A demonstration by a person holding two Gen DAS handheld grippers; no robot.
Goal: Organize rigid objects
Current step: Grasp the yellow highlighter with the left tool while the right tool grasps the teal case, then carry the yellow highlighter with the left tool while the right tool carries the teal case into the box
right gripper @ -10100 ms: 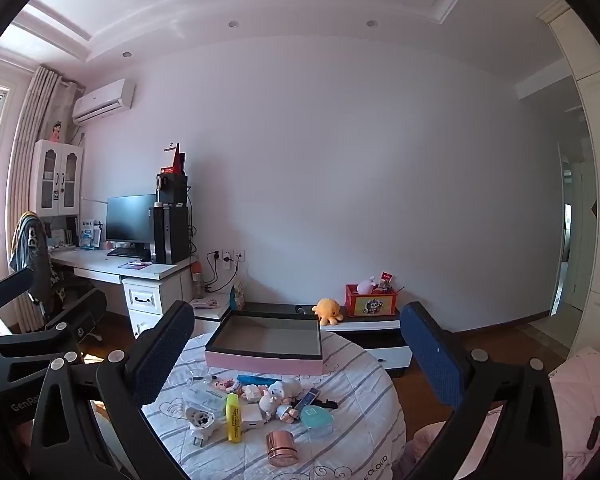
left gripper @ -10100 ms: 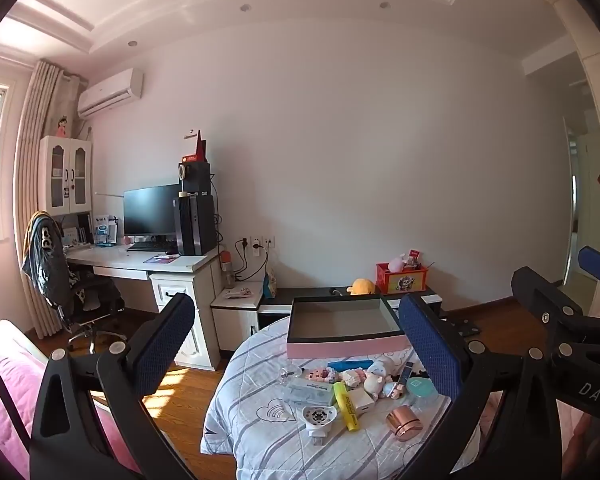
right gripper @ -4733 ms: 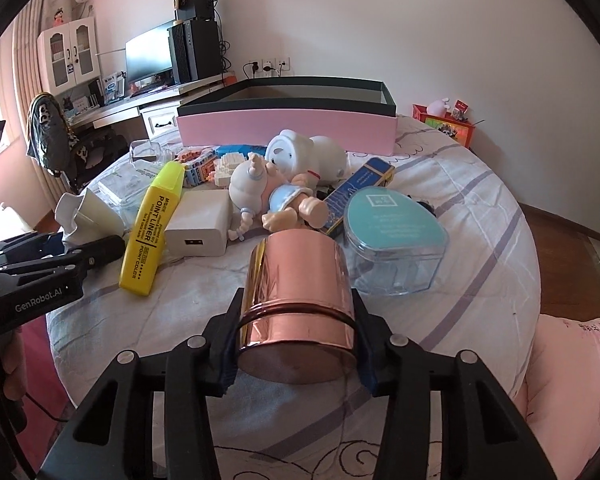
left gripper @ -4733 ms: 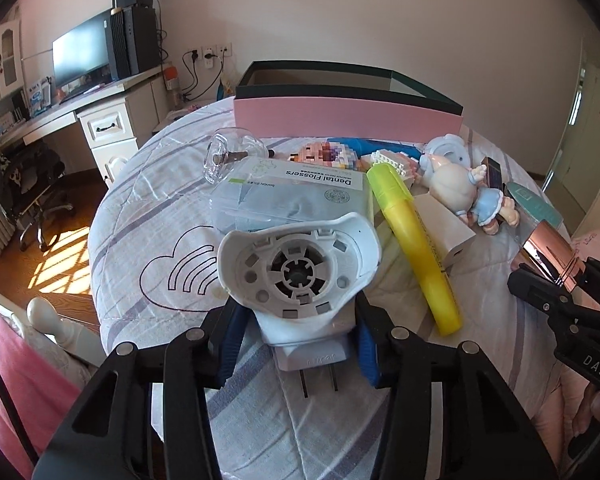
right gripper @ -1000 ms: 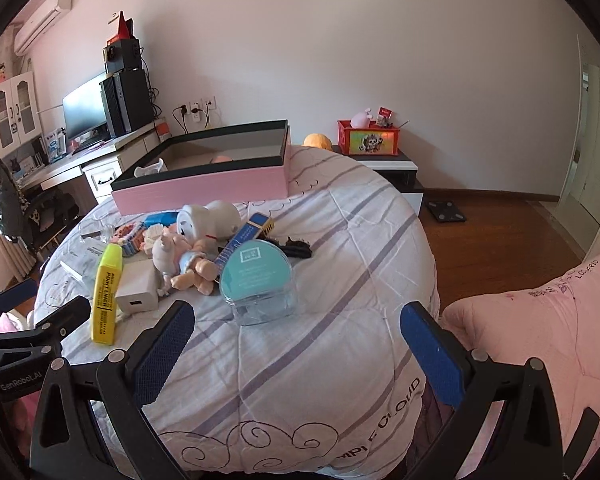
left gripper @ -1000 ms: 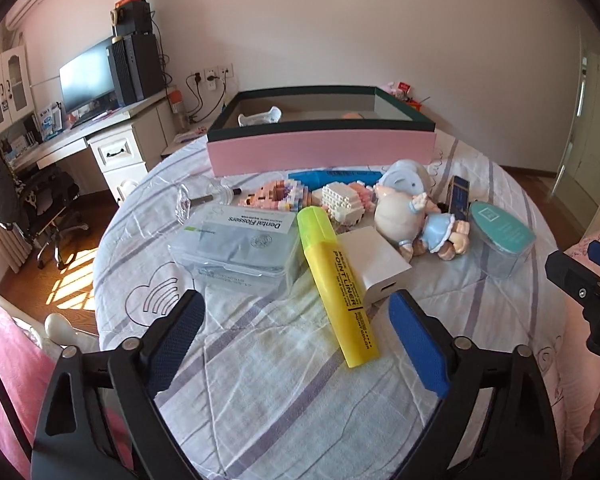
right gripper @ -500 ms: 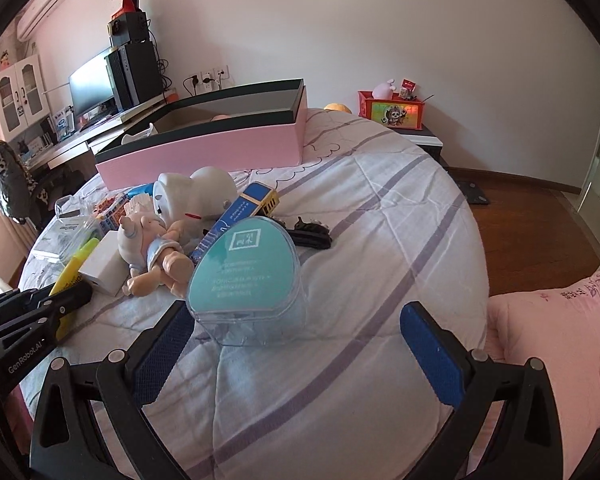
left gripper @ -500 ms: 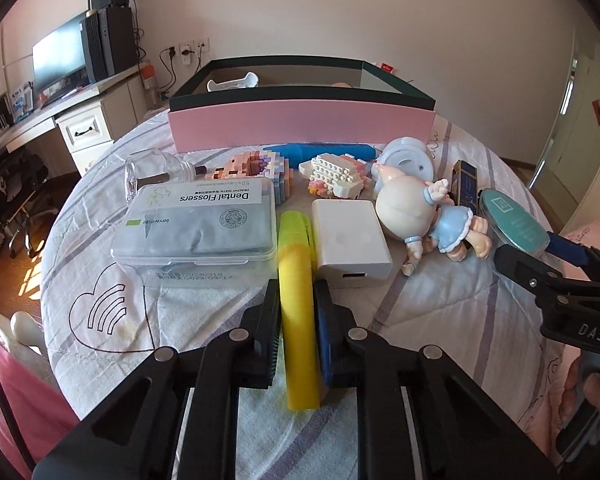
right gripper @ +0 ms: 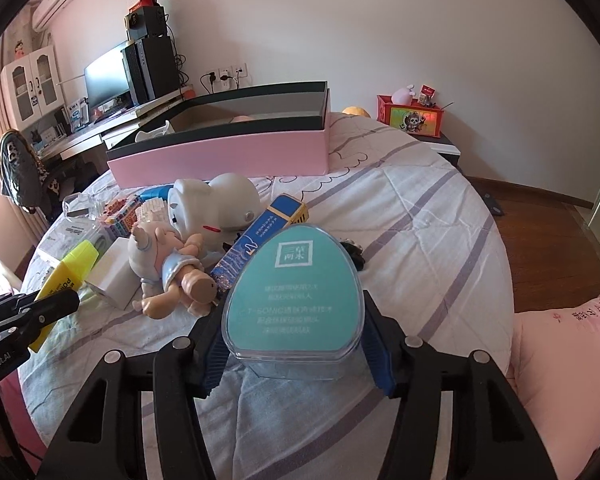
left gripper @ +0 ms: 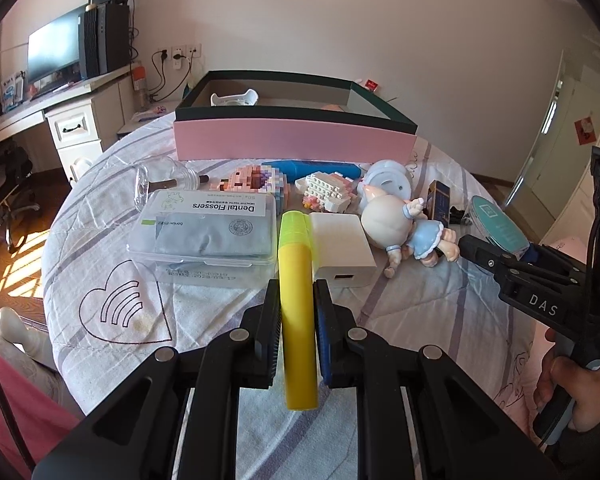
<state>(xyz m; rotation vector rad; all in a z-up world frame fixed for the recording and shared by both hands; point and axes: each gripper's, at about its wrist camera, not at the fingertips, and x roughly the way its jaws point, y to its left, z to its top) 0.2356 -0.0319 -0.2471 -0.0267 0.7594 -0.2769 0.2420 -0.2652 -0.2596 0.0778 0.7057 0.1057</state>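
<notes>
A yellow highlighter (left gripper: 296, 280) sticks out forward between the pads of my left gripper (left gripper: 297, 304), which is shut on its barrel, low over the striped bedcover. On the right, my right gripper (right gripper: 290, 320) straddles a clear case with a teal lid (right gripper: 296, 300). Its jaws are closing, and both blue pads touch the case's sides. In the left wrist view the right gripper (left gripper: 476, 248) reaches the same case (left gripper: 496, 228). The pink box with a dark green rim (left gripper: 296, 142) stands open at the far side, with a white plug-in device (left gripper: 234, 99) inside it.
Between the grippers and the box lie a dental flosser box (left gripper: 204, 228), a white charger (left gripper: 342, 246), a doll (left gripper: 396, 228), a white figure (right gripper: 220, 200), brick models (left gripper: 256, 180), a blue tube (left gripper: 312, 167) and a blue carton (right gripper: 268, 232). A desk stands far left, pink bedding right.
A second ago both grippers stood wide open. The left one then shut on the highlighter and has shifted slightly with it. The right one came up to the teal case and narrowed onto it.
</notes>
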